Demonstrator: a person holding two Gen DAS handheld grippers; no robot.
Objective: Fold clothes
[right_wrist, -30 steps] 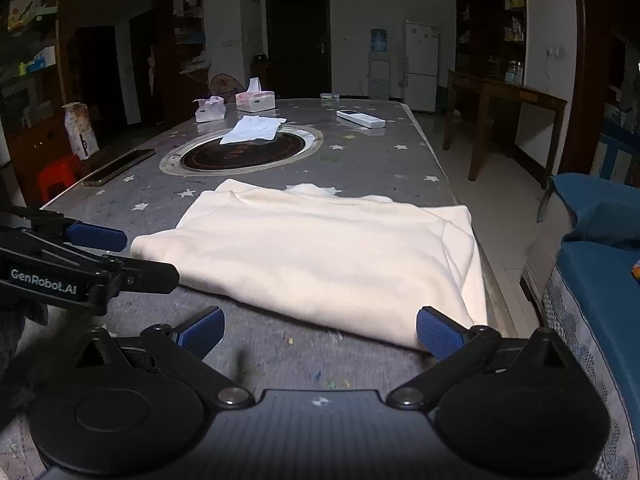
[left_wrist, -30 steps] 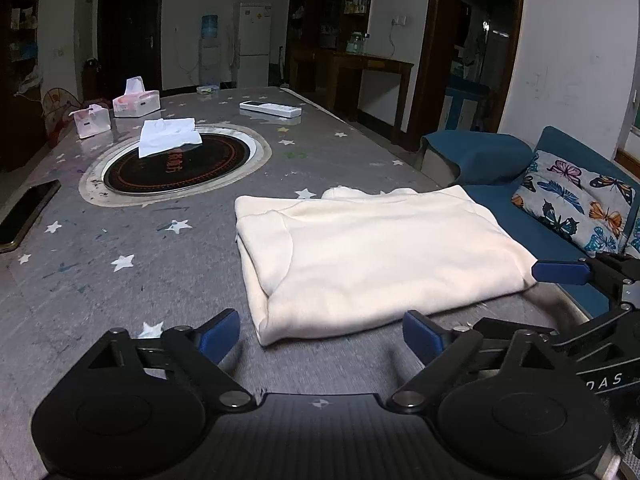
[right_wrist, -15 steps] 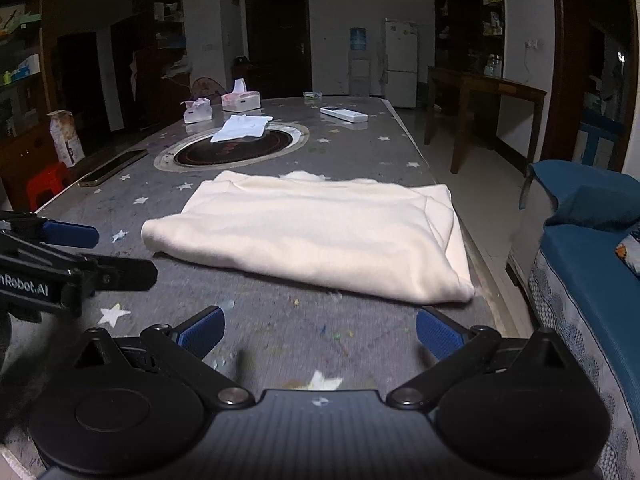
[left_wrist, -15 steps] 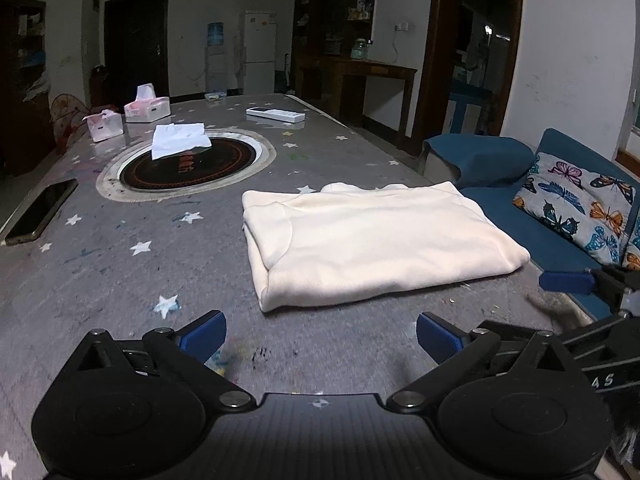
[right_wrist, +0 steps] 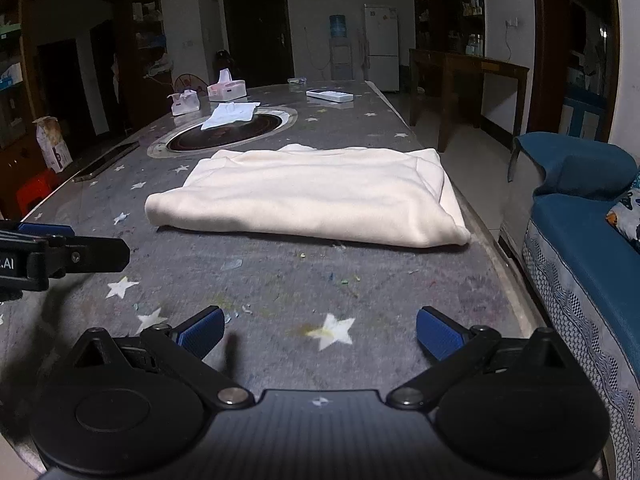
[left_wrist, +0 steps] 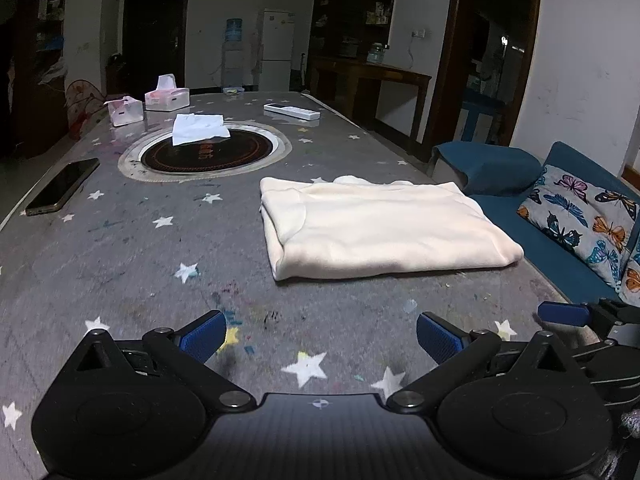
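The cream garment [left_wrist: 384, 228] lies folded into a flat rectangle on the grey star-patterned table [left_wrist: 120, 248], toward the table's right edge, with the fold's rounded edge facing the near side and a bit of collar or sleeve showing at its far edge. Nothing touches it. The left gripper [left_wrist: 320, 332] hovers over bare tabletop on the near side of the garment, well apart from it, jaws spread wide with nothing between the blue pads. The right gripper [right_wrist: 320, 330] is likewise over bare table nearer than the garment, jaws wide apart and empty. Each gripper's fingers show at the edge of the other's view. Farther along the table sits a round dark inset hotplate [left_wrist: 208, 152] with a white cloth [left_wrist: 198, 128] on it; two tissue boxes [left_wrist: 166, 98] stand beyond, a white remote [left_wrist: 292, 111] lies at far right, and a dark phone [left_wrist: 62, 186] lies at the left edge. A blue sofa [left_wrist: 552, 248] with a butterfly cushion [left_wrist: 580, 216] stands right of the table.
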